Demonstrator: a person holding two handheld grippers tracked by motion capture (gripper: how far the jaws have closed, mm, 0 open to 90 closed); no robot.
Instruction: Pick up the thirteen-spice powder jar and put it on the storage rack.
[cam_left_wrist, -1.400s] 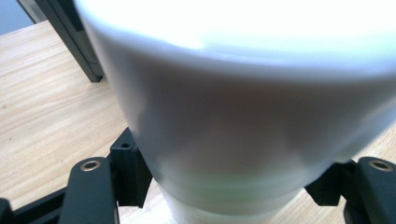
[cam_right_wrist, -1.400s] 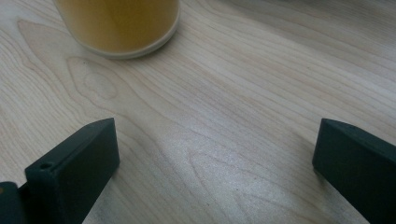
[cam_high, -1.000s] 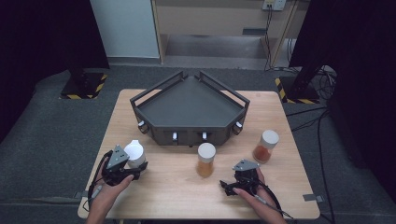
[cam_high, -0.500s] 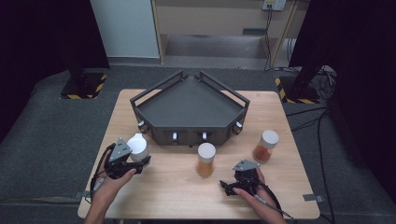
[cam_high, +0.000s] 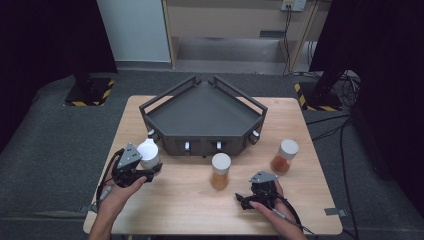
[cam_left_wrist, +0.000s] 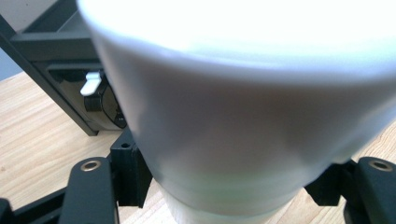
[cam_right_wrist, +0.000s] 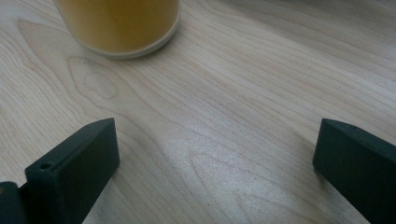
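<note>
White jar (cam_left_wrist: 243, 107) blurred, cropped.

Left gripper (cam_high: 148, 167) clamped tight (raised); right gripper (cam_high: 243, 200) gapes, low.

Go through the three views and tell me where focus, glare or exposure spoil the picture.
Left gripper view: the white jar sits so close that it is blurred, and its top is blown out to pure white. Right gripper view: the wood grain is sharp, the orange jar slightly soft. High view: the table is evenly lit, the room's sides fall into near-black.
</note>
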